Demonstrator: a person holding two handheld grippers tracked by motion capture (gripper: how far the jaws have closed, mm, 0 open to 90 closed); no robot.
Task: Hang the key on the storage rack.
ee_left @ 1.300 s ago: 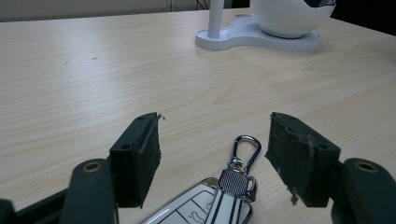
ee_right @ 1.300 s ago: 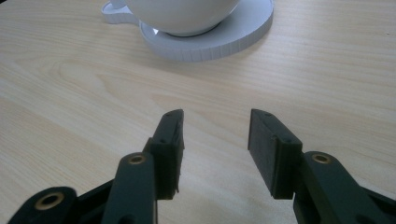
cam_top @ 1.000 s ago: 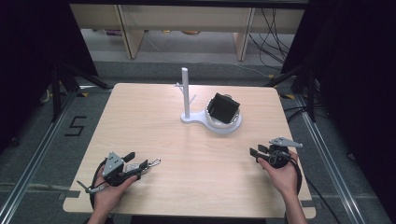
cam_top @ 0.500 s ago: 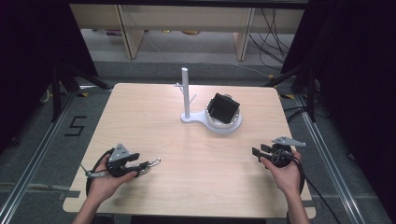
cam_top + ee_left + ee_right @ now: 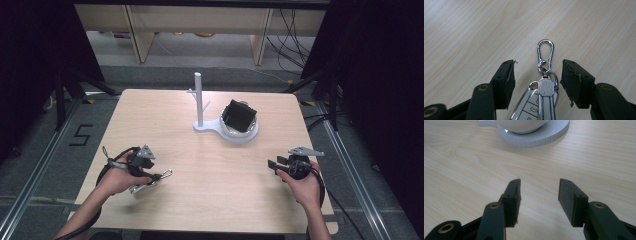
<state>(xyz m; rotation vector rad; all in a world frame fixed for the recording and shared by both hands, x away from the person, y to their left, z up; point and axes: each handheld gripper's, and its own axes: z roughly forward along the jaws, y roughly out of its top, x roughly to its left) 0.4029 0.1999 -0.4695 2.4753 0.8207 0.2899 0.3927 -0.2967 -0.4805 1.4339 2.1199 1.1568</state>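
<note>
At the near edge of the table (image 5: 165,112), at about 8 o'clock, the left gripper (image 5: 537,75) is held low. A silver car key (image 5: 537,102) with a shiny clip (image 5: 545,53) is seen between its jaws. The jaws have just been opening, and gaps are seen on both sides of the key. At about 4 o'clock, the right gripper (image 5: 539,195) is held with its jaws spread and nothing between them. Farther off, at 12 o'clock, a white stand (image 5: 200,100) is set, with a black box (image 5: 239,115) resting in its dish.
</note>
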